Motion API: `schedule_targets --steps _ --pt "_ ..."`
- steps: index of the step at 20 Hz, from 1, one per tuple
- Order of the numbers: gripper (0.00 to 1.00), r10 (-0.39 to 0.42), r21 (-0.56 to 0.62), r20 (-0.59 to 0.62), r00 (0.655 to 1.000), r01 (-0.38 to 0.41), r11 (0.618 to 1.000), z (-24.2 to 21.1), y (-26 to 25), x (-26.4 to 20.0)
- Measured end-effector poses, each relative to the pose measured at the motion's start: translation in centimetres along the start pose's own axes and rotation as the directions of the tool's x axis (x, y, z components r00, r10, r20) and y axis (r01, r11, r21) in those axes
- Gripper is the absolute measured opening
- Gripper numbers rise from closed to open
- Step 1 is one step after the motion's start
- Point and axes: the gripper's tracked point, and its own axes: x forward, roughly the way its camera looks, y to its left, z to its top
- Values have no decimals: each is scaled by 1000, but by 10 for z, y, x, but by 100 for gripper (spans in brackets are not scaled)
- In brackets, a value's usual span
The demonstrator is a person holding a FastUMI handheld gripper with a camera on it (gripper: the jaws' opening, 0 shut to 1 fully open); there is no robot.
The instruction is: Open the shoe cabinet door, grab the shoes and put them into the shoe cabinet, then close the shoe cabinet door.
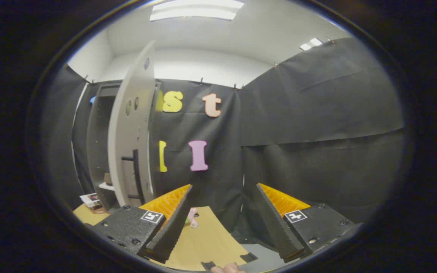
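While the fingers (224,222) stand spread wide apart with nothing held between them, the shoe cabinet (101,148) rises beyond and to the left of them, against the black cloth wall (317,113). Its pale door (133,129) is swung open, turned nearly edge-on toward the camera, and a dark bar handle (136,176) runs upright along the door's lower half. Behind the door the cabinet's dark inside shows, with a light shelf (106,185) low down and a small brownish thing on it, too small to tell what it is. The tan desk (203,239) lies under the fingers and reaches to the foot of the wall. On it, just beside the inner edge of the left finger (171,223), sits a small pink object (192,218) with a bit of green next to it; whether it is a shoe cannot be told. Near the cabinet's foot, at the desk's far left corner, rests a small printed box or booklet (91,200). At the near edge of the desk a fingertip of the person (228,268) peeks in.
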Motion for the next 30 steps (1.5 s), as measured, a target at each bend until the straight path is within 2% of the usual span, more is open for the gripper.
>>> schedule_targets --steps 2,4,7,10,14,16,17,20,30 --pt "100 -54 -77 -10 998 53 996 -14 -10 28" --pt "100 -30 -131 -31 999 26 991 -28 7 56" --pt "100 68 -105 -114 991 -80 991 -53 46 88" --pt "100 176 -43 -119 977 -182 982 -50 81 103" --pt "100 294 -11 -105 950 -297 955 -41 115 93" --pt "100 387 43 -134 912 -385 922 -45 139 82" --pt "100 406 64 -164 899 -401 914 -52 148 80" --pt "96 379 39 -169 910 -378 925 -50 144 81" --pt "96 316 40 -185 931 -314 949 -49 147 70"
